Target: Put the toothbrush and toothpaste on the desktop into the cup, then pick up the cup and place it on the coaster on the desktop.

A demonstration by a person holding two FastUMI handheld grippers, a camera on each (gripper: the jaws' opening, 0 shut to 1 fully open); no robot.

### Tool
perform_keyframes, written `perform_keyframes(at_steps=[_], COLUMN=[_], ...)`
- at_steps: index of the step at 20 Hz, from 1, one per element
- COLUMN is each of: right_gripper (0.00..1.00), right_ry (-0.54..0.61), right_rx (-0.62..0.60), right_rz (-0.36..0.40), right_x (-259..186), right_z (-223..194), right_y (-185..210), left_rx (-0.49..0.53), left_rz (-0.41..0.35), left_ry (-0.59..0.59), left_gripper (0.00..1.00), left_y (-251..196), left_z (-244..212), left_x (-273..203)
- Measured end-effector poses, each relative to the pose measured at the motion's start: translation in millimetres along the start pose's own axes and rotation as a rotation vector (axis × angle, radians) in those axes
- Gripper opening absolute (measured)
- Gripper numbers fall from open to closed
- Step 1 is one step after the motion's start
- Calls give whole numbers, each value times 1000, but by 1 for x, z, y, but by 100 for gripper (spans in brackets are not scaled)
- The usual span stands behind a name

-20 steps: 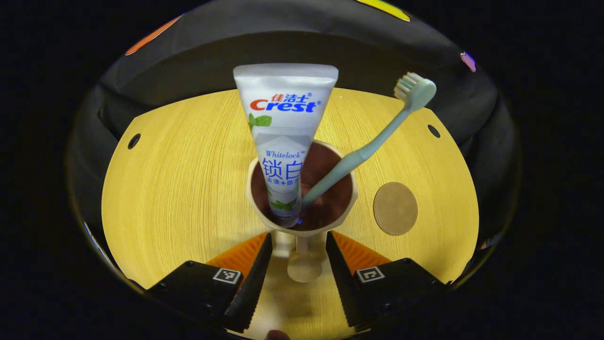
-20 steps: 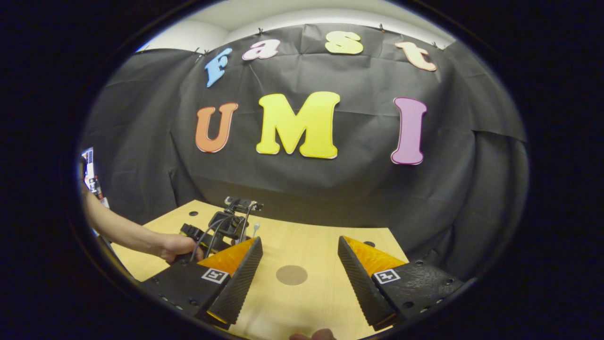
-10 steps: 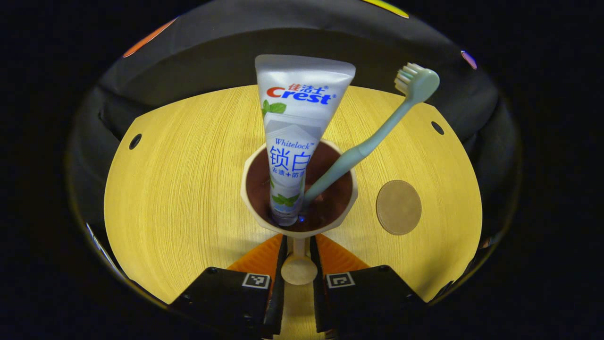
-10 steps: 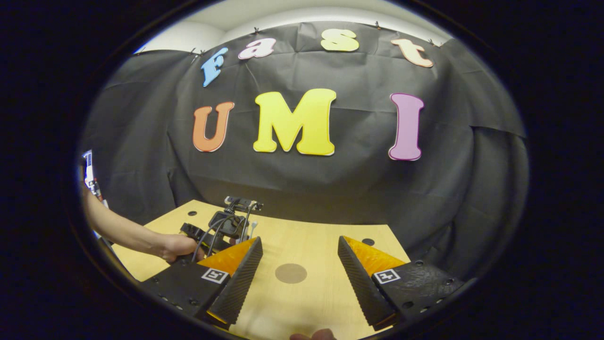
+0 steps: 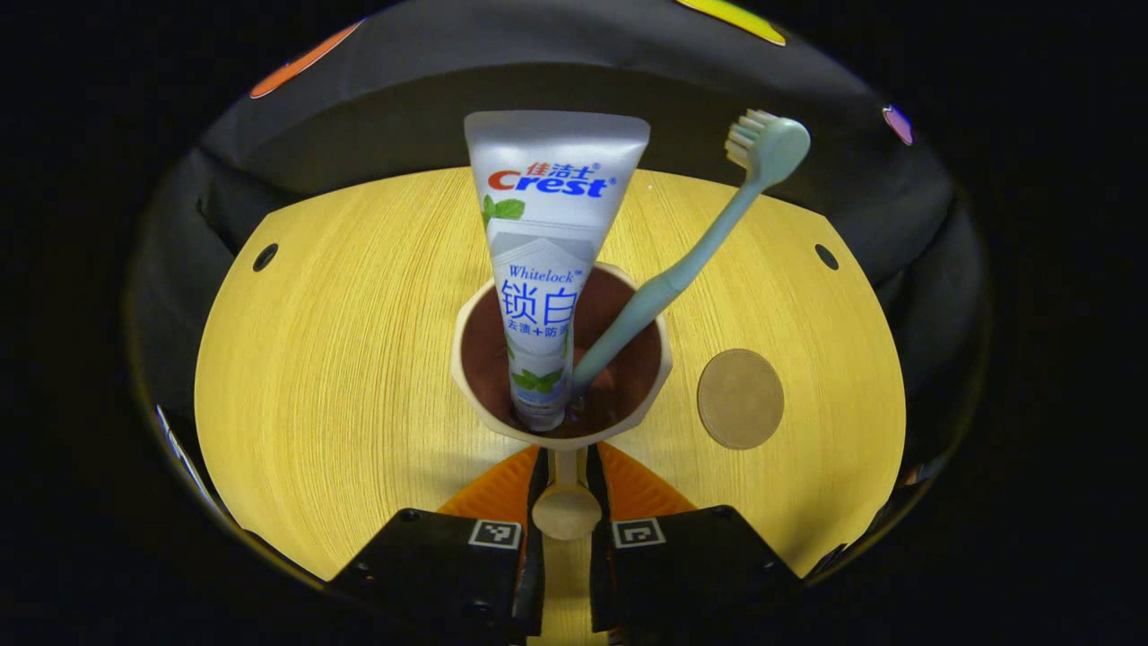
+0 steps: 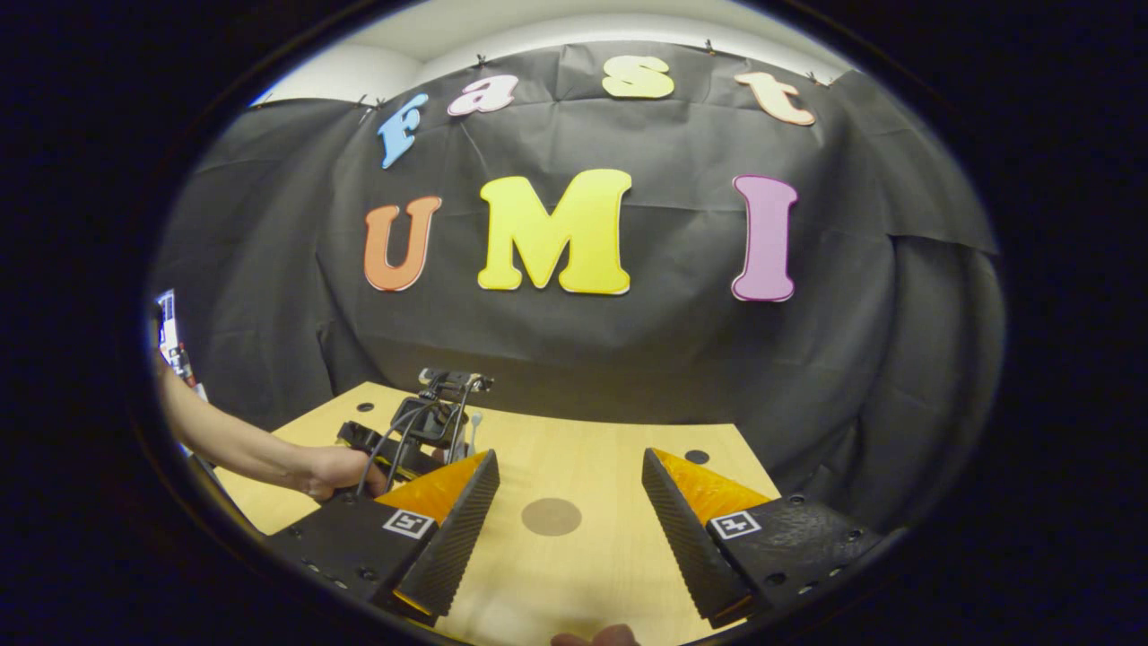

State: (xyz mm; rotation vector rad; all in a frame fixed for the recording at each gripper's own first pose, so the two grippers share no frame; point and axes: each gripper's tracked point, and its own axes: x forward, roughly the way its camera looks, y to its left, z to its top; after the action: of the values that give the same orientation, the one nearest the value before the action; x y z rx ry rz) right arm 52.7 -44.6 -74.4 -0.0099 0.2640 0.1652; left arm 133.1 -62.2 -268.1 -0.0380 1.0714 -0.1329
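Observation:
In the left gripper view a beige cup [image 5: 502,422] with a dark inside holds a white toothpaste tube [image 5: 547,242] standing upright and a pale green toothbrush [image 5: 708,242] leaning right, bristles up. My left gripper [image 5: 563,502] is shut on the cup's handle [image 5: 566,507], both fingers pressing on it. A round brown coaster [image 5: 740,398] lies on the desktop to the right of the cup. In the right gripper view my right gripper [image 6: 567,529] stands open over the desktop, the coaster [image 6: 551,516] showing between its fingers. The left gripper and the hand [image 6: 332,468] holding it appear farther left.
The yellow wooden desktop [image 5: 341,359] has small dark holes near its far corners [image 5: 265,257] [image 5: 826,257]. The black cloth wall rises behind its far edge. A person's forearm [image 6: 233,440] reaches in from the left in the right gripper view.
My left gripper closed from open onto the cup's handle. The cup with tube and brush has since shifted slightly in view. The right gripper stays nearly still.

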Motion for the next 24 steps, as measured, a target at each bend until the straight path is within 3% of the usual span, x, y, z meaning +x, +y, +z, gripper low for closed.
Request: perform_keyframes(at_steps=[6, 11, 24], right_gripper=[94, 95, 98], right_ry=[-20, -20, 21], right_rx=[13, 23, 44], right_rz=[-34, -89, -122], right_x=[-17, -35, -38], right_z=[-1, -8, -28], right_y=[-19, -52, -96], left_rx=[58, 72, 94], left_rz=[-38, -62, -51], left_ry=[-46, -35, 35], left_gripper=[23, 22, 22], left_y=[-31, -64, -66], left_z=[15, 17, 9], left_x=[-20, -7, 17])
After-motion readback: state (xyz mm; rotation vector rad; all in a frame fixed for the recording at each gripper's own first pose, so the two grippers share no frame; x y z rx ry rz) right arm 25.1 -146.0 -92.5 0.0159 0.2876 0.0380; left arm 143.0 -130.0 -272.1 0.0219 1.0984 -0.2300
